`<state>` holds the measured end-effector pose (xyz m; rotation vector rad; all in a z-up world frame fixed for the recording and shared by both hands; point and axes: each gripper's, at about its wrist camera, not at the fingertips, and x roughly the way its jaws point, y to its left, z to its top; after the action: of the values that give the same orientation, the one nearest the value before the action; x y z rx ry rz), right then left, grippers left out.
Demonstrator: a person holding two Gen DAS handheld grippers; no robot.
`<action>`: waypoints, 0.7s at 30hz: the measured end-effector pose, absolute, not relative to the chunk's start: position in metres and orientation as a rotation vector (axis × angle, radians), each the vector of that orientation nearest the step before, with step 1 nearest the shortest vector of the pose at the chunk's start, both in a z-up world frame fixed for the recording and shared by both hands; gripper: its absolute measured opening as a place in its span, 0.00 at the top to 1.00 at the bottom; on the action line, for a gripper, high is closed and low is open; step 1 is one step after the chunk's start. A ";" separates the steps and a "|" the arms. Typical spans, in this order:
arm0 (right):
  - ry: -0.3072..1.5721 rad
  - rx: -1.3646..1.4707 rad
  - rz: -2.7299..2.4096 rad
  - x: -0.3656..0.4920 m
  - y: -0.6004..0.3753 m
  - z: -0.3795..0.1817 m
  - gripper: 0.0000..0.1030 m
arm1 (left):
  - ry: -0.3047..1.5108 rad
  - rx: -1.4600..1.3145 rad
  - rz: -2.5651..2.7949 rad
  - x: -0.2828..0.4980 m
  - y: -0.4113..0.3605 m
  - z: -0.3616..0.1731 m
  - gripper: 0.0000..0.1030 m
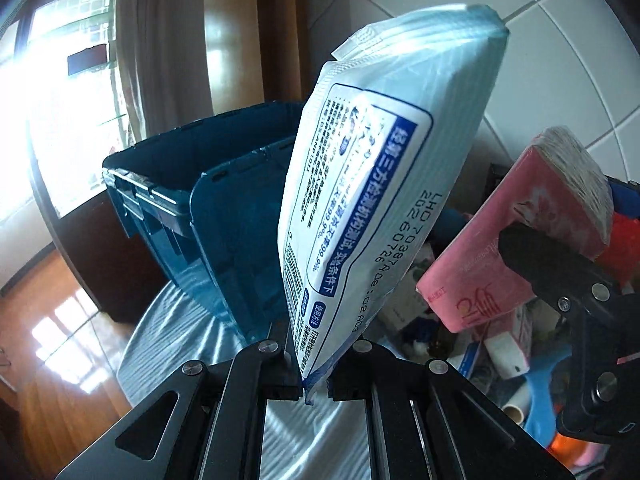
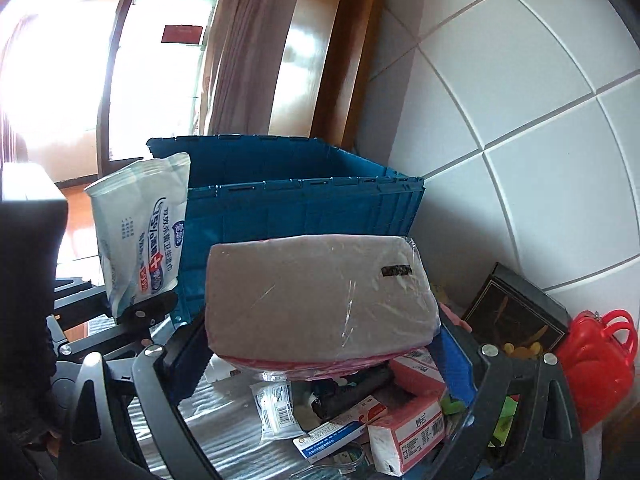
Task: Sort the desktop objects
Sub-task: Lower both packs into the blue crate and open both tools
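One blue crate (image 2: 304, 204) stands by the tiled wall, its inside hidden. Left of it, the left gripper (image 1: 314, 390) clenches one wipes pack (image 1: 384, 184). In front, the right gripper (image 2: 320, 354) grasps one pink tissue pack (image 2: 316, 300).

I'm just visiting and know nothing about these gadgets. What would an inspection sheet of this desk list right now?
Surface: table under a shiny pale striped cover, partly bare.
Job's things: white-and-blue soft pack of wet wipes, held upright; pink plastic-wrapped tissue pack, held above the pile; open dark blue plastic crate behind both.
Clutter: small boxes and packets heaped under the tissue pack; red plastic toy handbag; black box with a gold pattern.
Grippers: left gripper shut on the wipes' bottom edge; right gripper shut on the tissue pack's ends.
Cables: nothing seen.
Surroundings: white tiled wall, curtain, bright window, wooden floor.
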<state>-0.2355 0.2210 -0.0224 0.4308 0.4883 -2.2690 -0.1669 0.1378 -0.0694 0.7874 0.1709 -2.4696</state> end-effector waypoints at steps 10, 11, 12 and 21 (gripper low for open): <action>0.507 0.343 -2.308 -0.196 0.180 0.008 0.07 | 0.174 0.697 -2.534 -0.148 0.102 -0.024 0.94; 0.508 0.329 -2.304 -0.196 0.177 0.012 0.07 | 0.178 0.685 -2.530 -0.149 0.100 -0.021 0.94; 0.510 0.314 -2.300 -0.195 0.173 0.017 0.07 | 0.181 0.678 -2.531 -0.150 0.098 -0.018 0.94; 0.470 0.161 -2.277 -0.195 0.132 0.075 0.07 | 0.143 0.515 -2.505 -0.160 0.050 0.039 0.94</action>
<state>-0.1951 0.1315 0.0754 0.1609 0.4699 -2.2773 -0.1600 0.0499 0.0386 0.5154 0.1428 -2.5047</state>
